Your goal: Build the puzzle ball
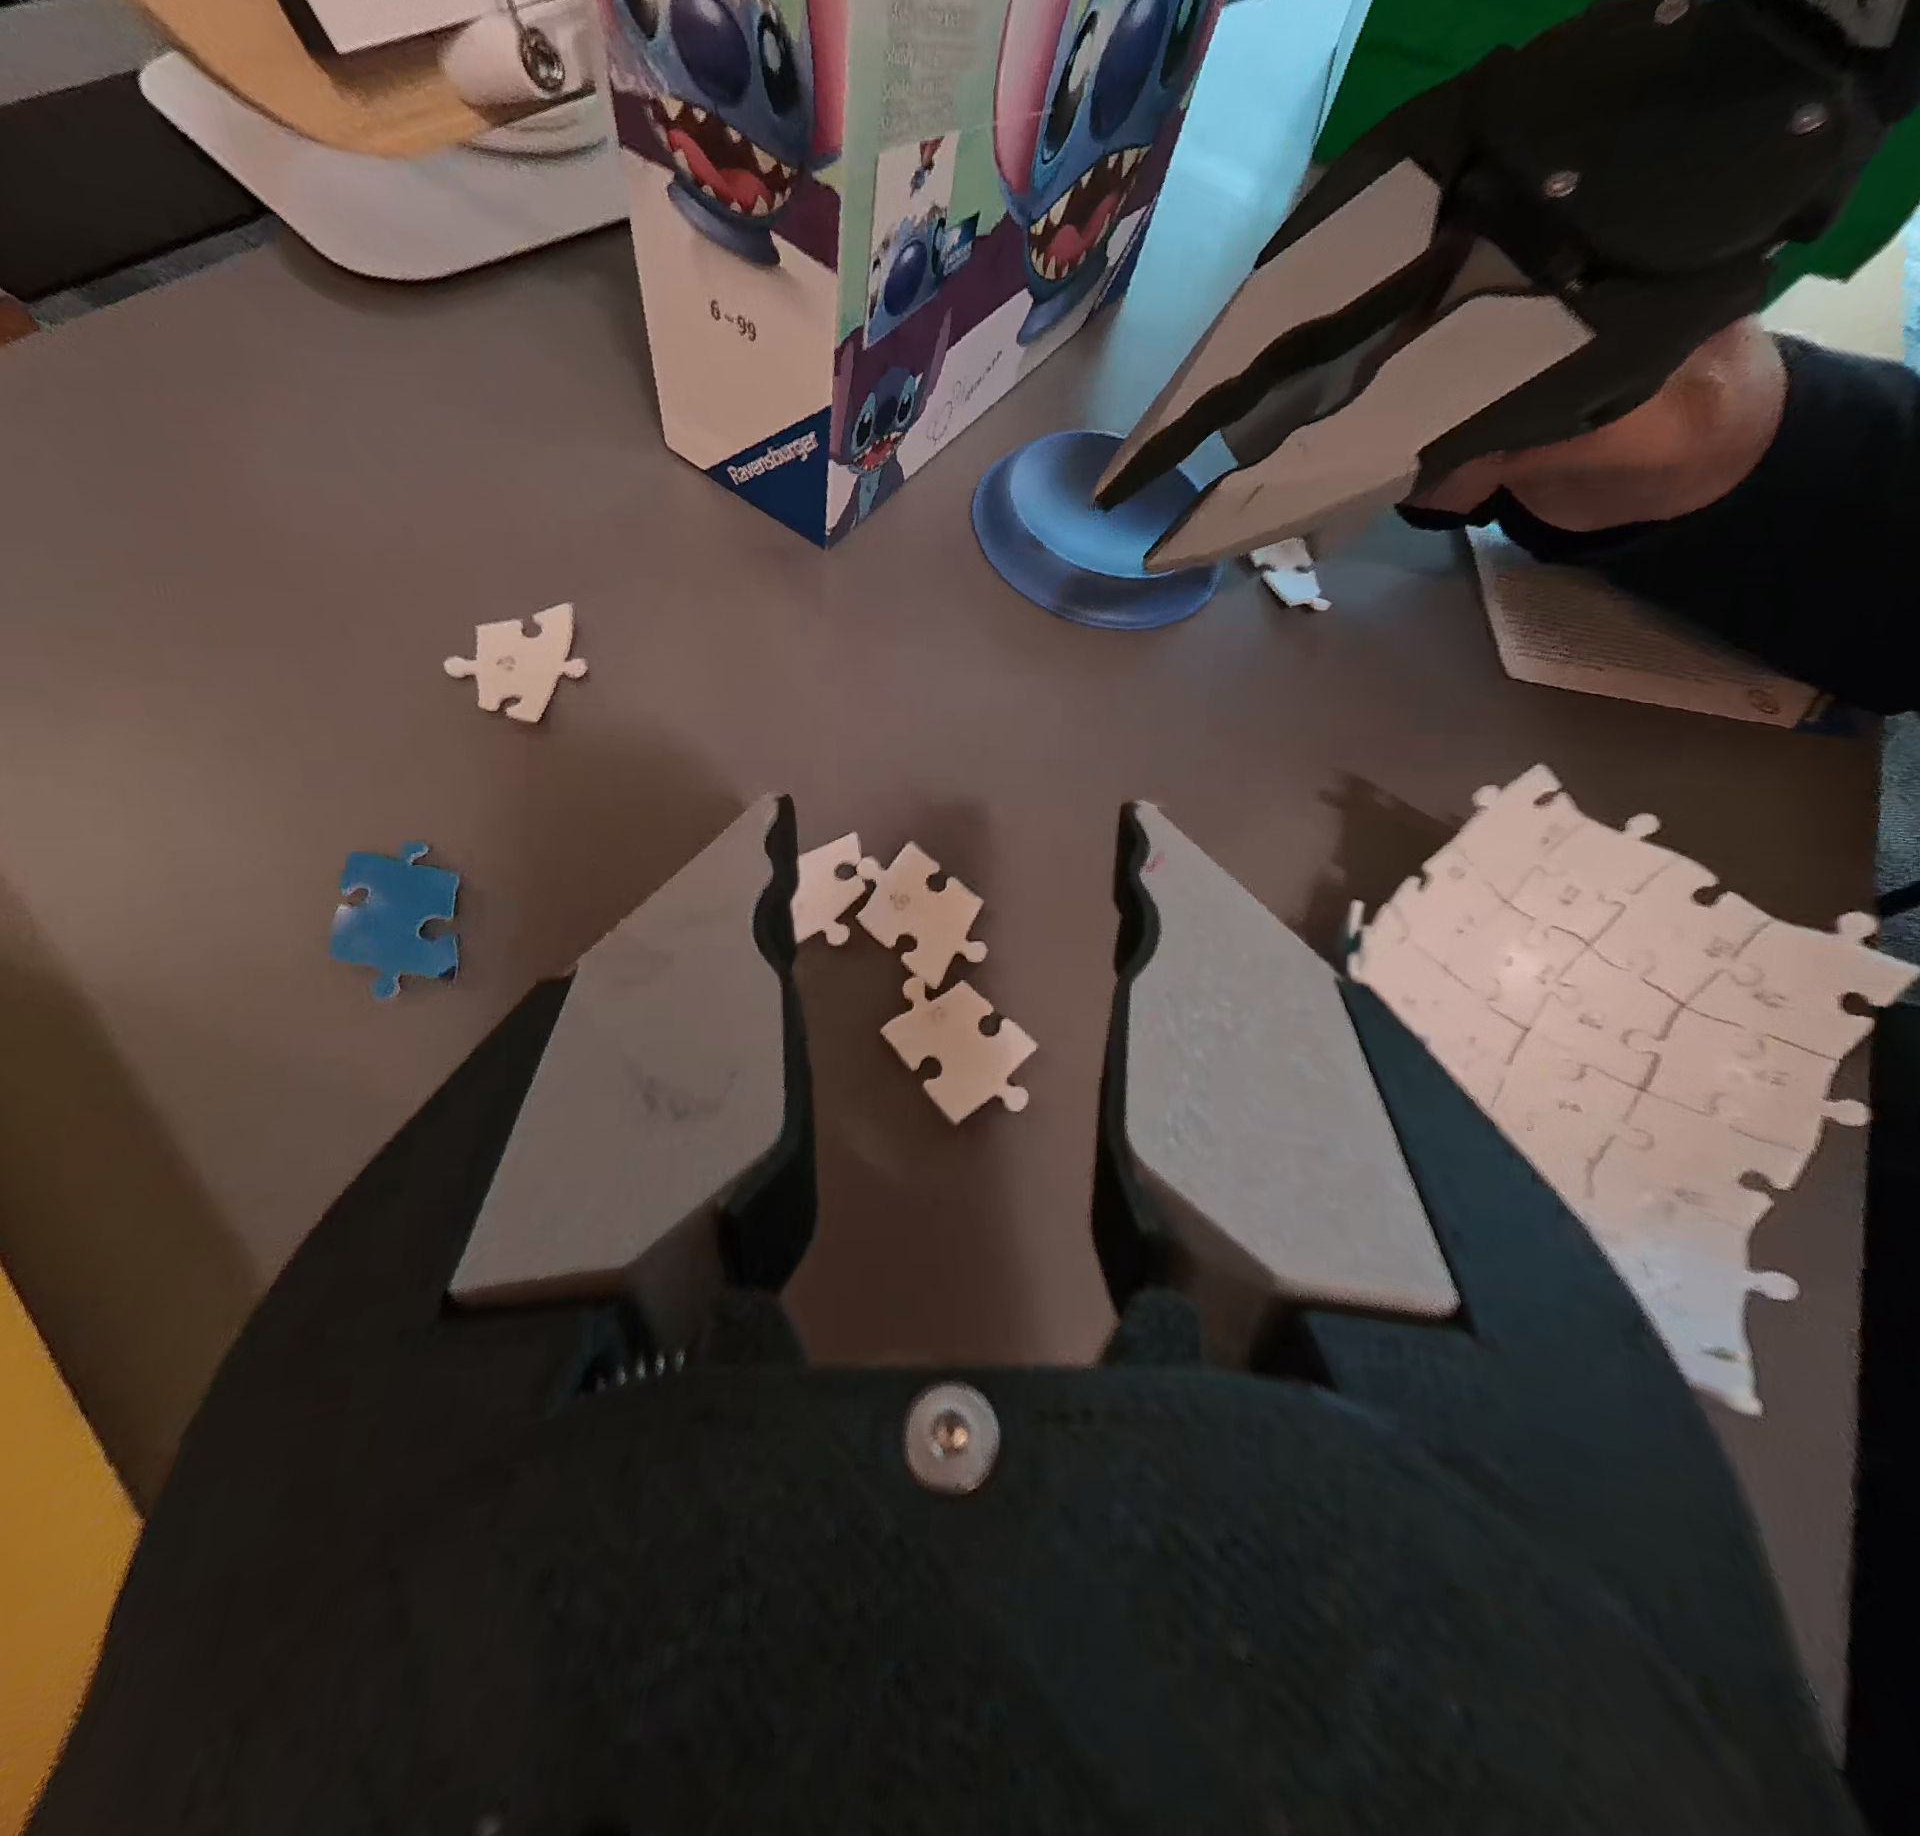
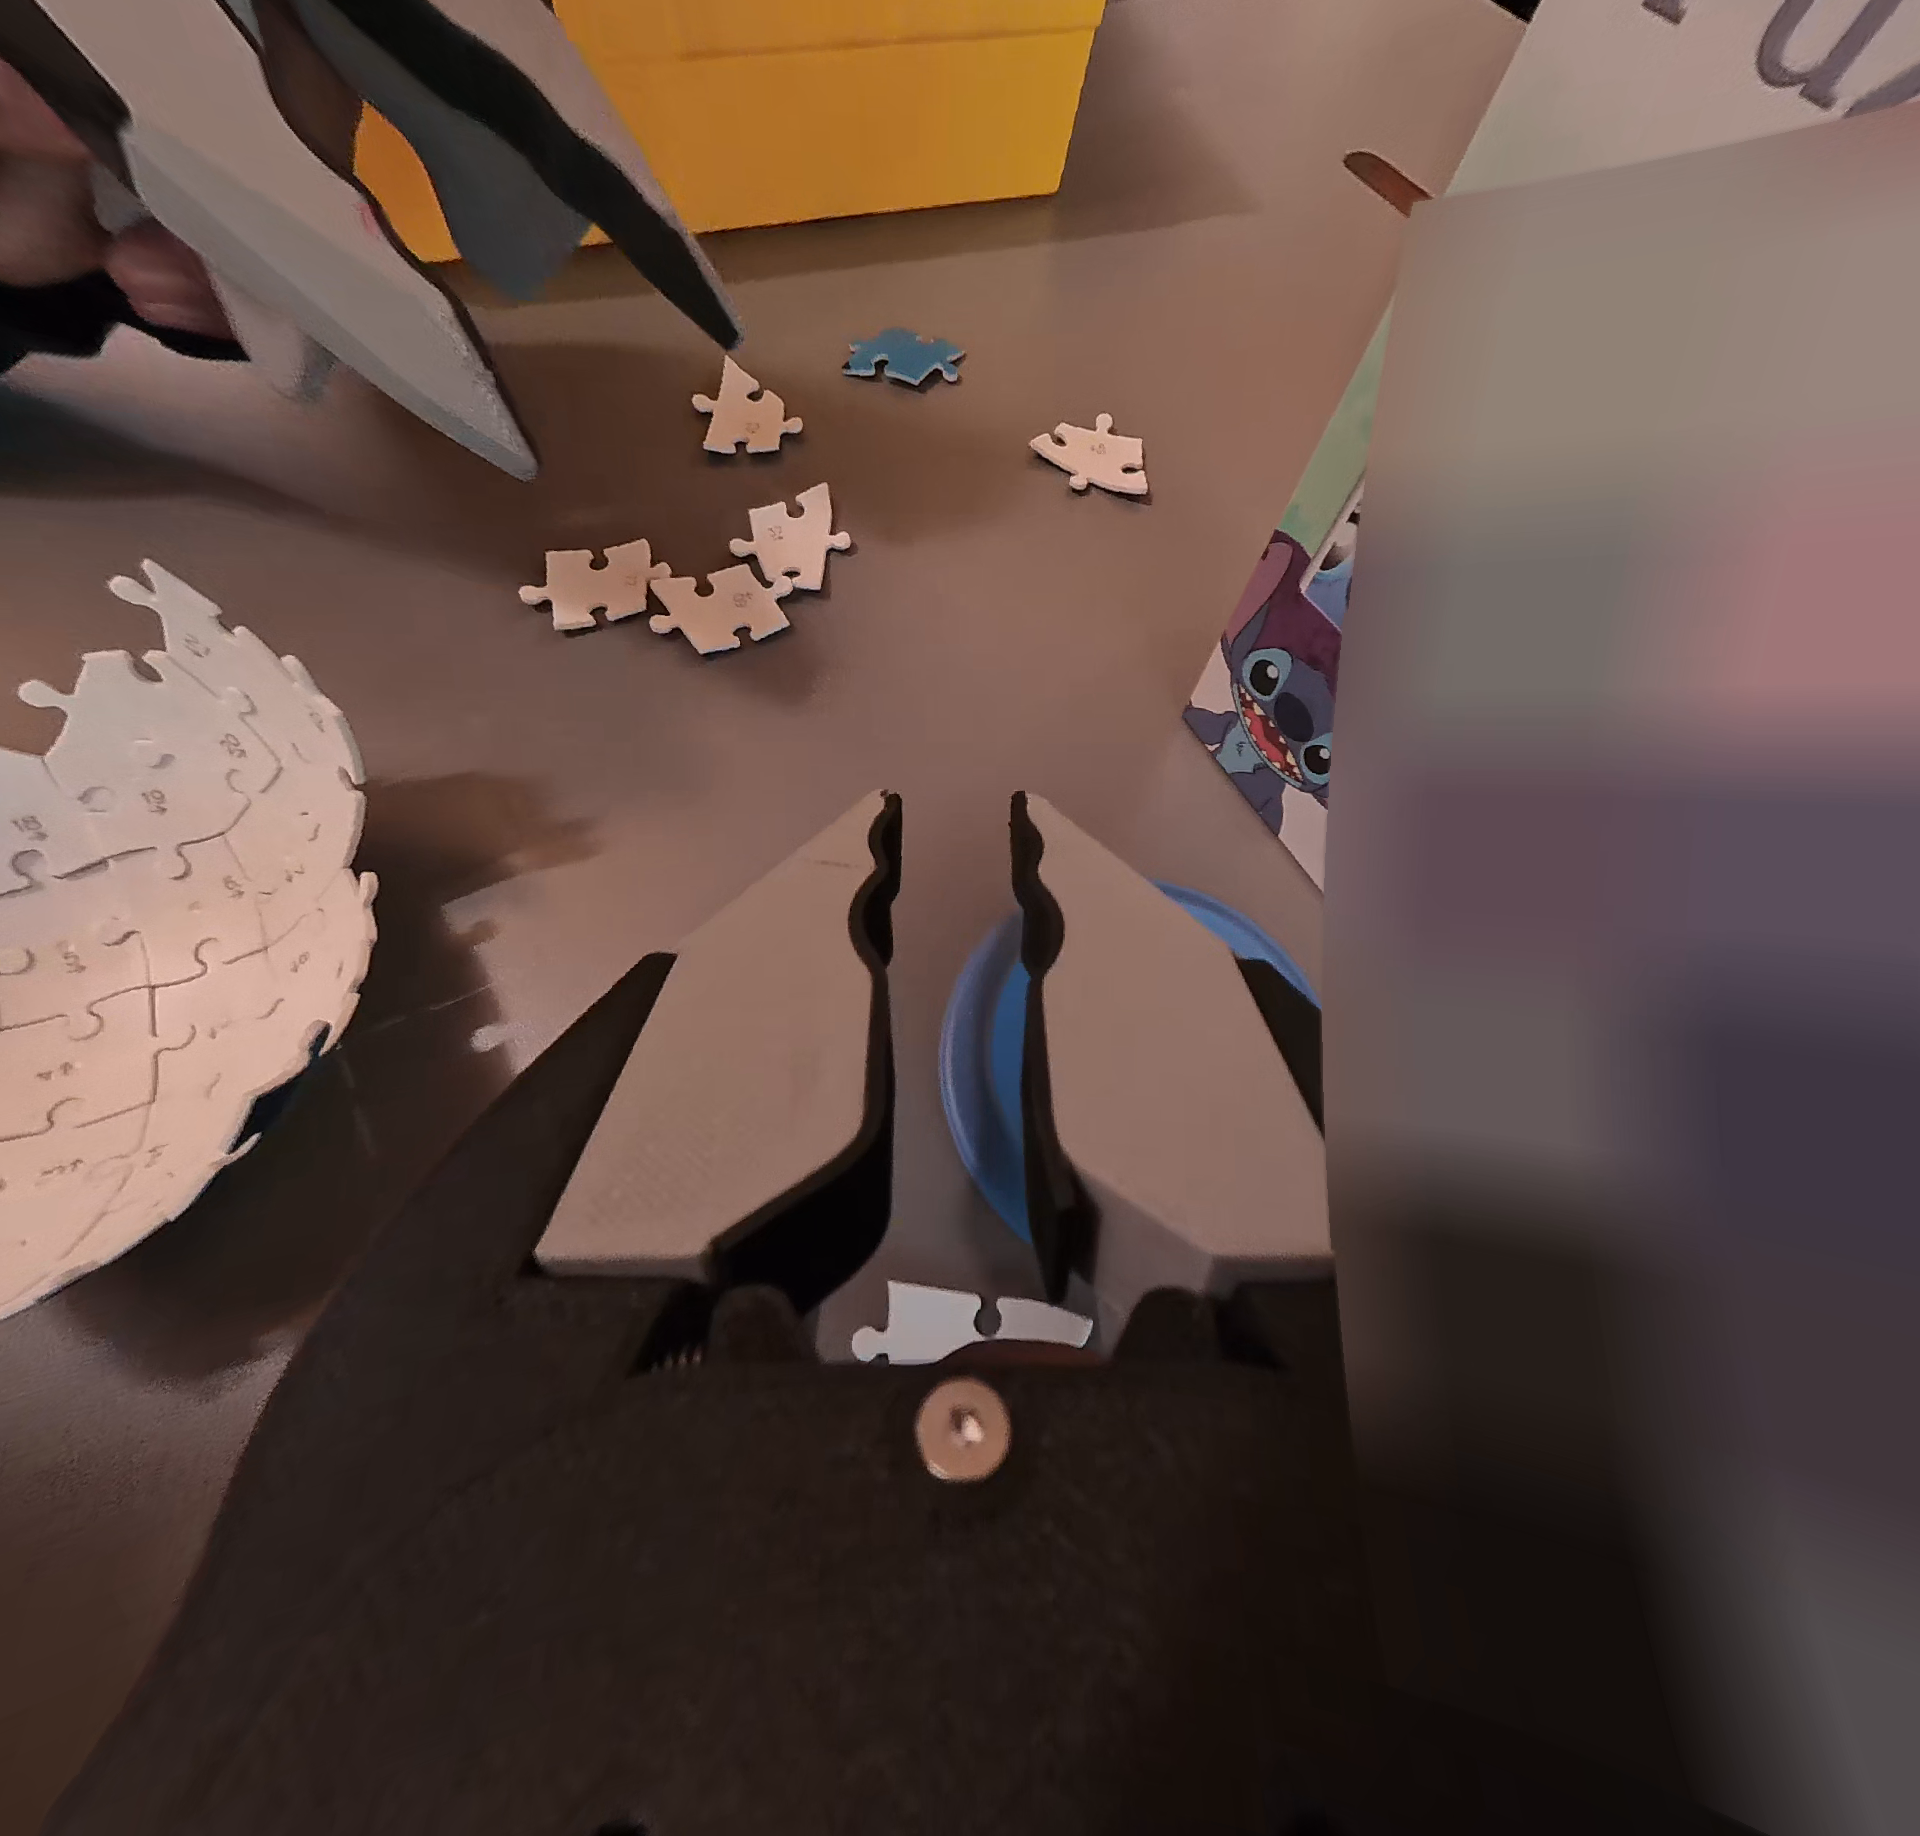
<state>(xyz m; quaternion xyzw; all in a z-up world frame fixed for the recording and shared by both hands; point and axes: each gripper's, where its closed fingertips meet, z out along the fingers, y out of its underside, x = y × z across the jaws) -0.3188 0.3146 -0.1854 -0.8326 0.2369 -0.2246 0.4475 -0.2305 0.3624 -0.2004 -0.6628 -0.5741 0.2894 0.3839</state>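
Surface: brown tabletop (image 1: 260,539), loose pieces scattered.
Left gripper (image 1: 951,830): lower centre, jaws spread wide, empty, over three white face-down puzzle pieces (image 1: 914,945).
Ball: half-built white curved puzzle shell (image 2: 156,913), left edge.
Right gripper (image 2: 954,810): narrowly parted, empty, above blue round plastic stand (image 2: 977,1048).
Risk: a slightly skewed pinch likely flicks flat pieces away.

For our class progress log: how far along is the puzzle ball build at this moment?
Done: a curved shell of joined pieces lies on the table. In hand: nothing; the left gripper hangs open above three loose white pieces, the right gripper over the blue stand. Left: those pieces, another white piece, a blue piece, closing the ball.
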